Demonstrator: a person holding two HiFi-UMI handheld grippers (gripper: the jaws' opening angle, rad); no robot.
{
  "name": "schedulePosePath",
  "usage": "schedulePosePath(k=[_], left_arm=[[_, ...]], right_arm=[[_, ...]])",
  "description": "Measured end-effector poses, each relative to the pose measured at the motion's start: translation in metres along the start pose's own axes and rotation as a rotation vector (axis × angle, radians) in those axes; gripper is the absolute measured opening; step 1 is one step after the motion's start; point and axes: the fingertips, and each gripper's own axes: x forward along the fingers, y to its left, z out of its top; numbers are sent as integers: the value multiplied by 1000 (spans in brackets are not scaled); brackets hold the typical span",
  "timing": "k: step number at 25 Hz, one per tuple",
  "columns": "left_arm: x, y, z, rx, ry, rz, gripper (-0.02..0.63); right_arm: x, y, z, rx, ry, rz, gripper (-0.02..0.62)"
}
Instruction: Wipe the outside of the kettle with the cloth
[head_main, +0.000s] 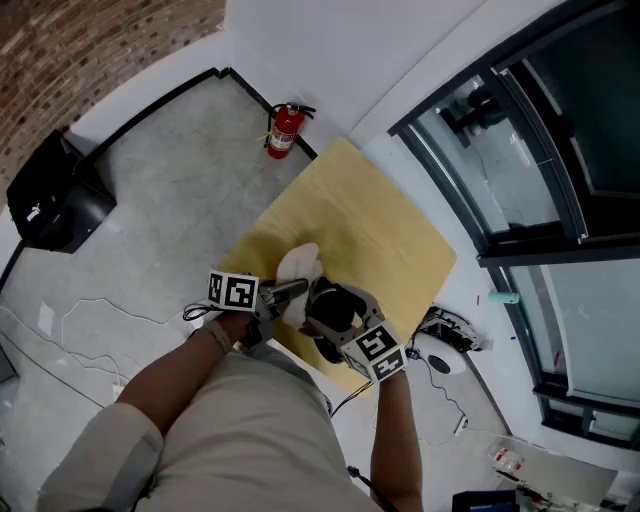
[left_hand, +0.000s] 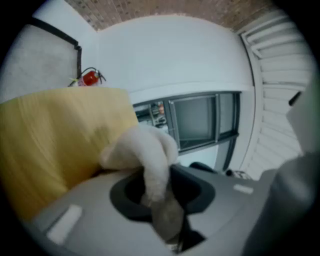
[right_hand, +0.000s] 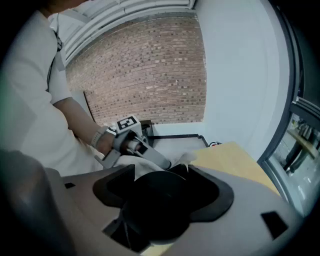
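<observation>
Left tool (left_hand: 167, 220): closed on the cloth (left_hand: 145, 155). A white fold is pinched between its jaws and the rest bunches out ahead of them.

Right tool (right_hand: 160, 200): clamped on the kettle (head_main: 335, 305), whose dark round body fills the gap between its jaws.

Location: the kettle is at the near edge of the yellow surface (head_main: 380, 220), directly in front of the person. Whether it stands on the surface or is lifted off it cannot be determined.

Contact: in the right gripper view the cloth lies against the kettle's far side, or just beside it, with the left tool right behind it.

Assessment: both items are secured and brought together, so wiping appears to be under way. The dark body shows no visible marks, so what is cleaned and what remains cannot be established.
</observation>
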Motion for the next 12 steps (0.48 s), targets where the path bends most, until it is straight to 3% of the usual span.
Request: schedulePosePath(k=[2, 3, 6, 7, 9, 11, 12], left_arm=[[4, 42, 13, -12, 27, 53, 100], [5, 47, 20, -15, 40, 37, 98], [-1, -15, 35, 50, 62, -198, 104], [-1, -30, 39, 90, 56, -240, 106], [9, -14, 45, 141, 43, -196, 106], [19, 27, 46, 115, 77, -99, 106], [19, 26, 45, 102, 101, -102, 105]], right_arm=[[9, -10, 10, -3, -20, -14, 330], [13, -13, 14, -5, -30, -24, 330], [21, -12, 19, -13, -60, -51, 330], [23, -11, 20, -15, -76, -56, 331], [23, -12, 20, -17, -96, -60, 331], [23, -12, 20, -12, -96, -67, 331], [23, -11, 20, -6, -92, -72, 331]])
